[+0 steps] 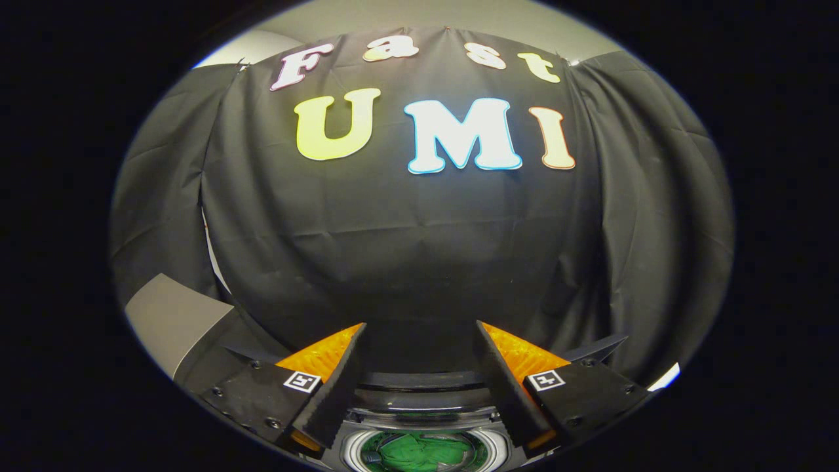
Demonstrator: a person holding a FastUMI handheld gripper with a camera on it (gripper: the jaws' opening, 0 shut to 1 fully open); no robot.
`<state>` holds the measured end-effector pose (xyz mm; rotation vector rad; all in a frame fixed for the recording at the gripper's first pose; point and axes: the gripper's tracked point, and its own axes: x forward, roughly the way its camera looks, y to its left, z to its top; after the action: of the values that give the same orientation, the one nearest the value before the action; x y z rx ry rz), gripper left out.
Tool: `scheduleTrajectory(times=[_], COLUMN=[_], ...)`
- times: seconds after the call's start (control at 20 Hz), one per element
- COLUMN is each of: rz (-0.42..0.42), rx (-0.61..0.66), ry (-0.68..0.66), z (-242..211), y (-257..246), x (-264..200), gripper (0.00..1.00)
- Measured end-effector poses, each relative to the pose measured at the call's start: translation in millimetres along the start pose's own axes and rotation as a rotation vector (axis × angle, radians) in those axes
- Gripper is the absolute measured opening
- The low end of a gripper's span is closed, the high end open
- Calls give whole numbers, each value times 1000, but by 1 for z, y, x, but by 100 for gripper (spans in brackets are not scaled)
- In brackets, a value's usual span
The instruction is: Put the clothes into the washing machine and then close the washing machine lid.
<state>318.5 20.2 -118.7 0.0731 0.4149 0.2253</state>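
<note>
My gripper (419, 328) is open, its two fingers spread wide with nothing between them, held high above the washing machine (423, 419). Below the fingers lies the machine's round drum opening, and green clothes (419, 452) lie inside it. A transparent lid (423, 396) with a dark rim stands raised at the back of the opening, just beyond the drum. The fingers point mostly at the booth's black cloth wall (419, 249).
A grey panel (174, 318) slants beside the machine, left of the left finger. The black cloth hangs in folds on both sides. A pale ceiling strip (426, 16) runs above the cloth.
</note>
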Motion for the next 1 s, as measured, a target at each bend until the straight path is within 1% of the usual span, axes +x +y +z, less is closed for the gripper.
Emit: scheduleTrajectory(times=[0.55,1.0], rz=[-11,-17], rx=[-2,-5], ry=[-22,-19], z=[-22,-39], y=[1,1], x=[-40,-62], gripper=[98,98])
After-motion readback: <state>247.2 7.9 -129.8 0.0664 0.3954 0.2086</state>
